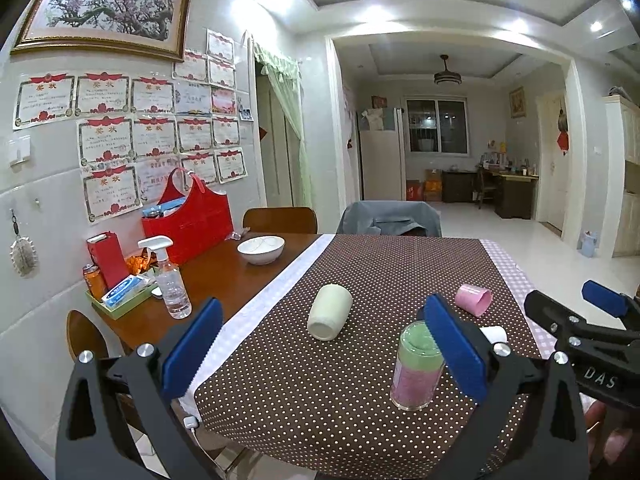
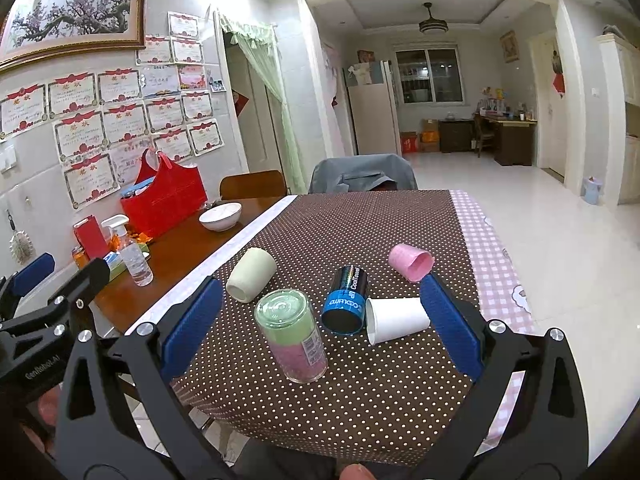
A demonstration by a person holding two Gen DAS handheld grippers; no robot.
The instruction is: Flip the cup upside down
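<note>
A clear cup point(image 1: 417, 364) with a green and pink filling stands upside down on the dotted cloth; it also shows in the right wrist view point(image 2: 292, 334). A cream cup point(image 1: 330, 312) point(image 2: 251, 275), a pink cup point(image 1: 473, 299) point(image 2: 411, 262), a white paper cup point(image 2: 396, 319) and a blue-black cup point(image 2: 346, 300) lie on their sides. My left gripper point(image 1: 324, 346) is open and empty above the cloth, its right finger beside the clear cup. My right gripper point(image 2: 320, 326) is open and empty, with the clear, blue-black and white cups between its fingers.
A white bowl point(image 1: 261, 249), a spray bottle point(image 1: 171, 282), a red basket point(image 1: 188, 220) and a tray of small items point(image 1: 120, 296) sit on the bare wood at the left. Chairs point(image 1: 390, 220) stand at the far table edge. The table's right edge borders open floor.
</note>
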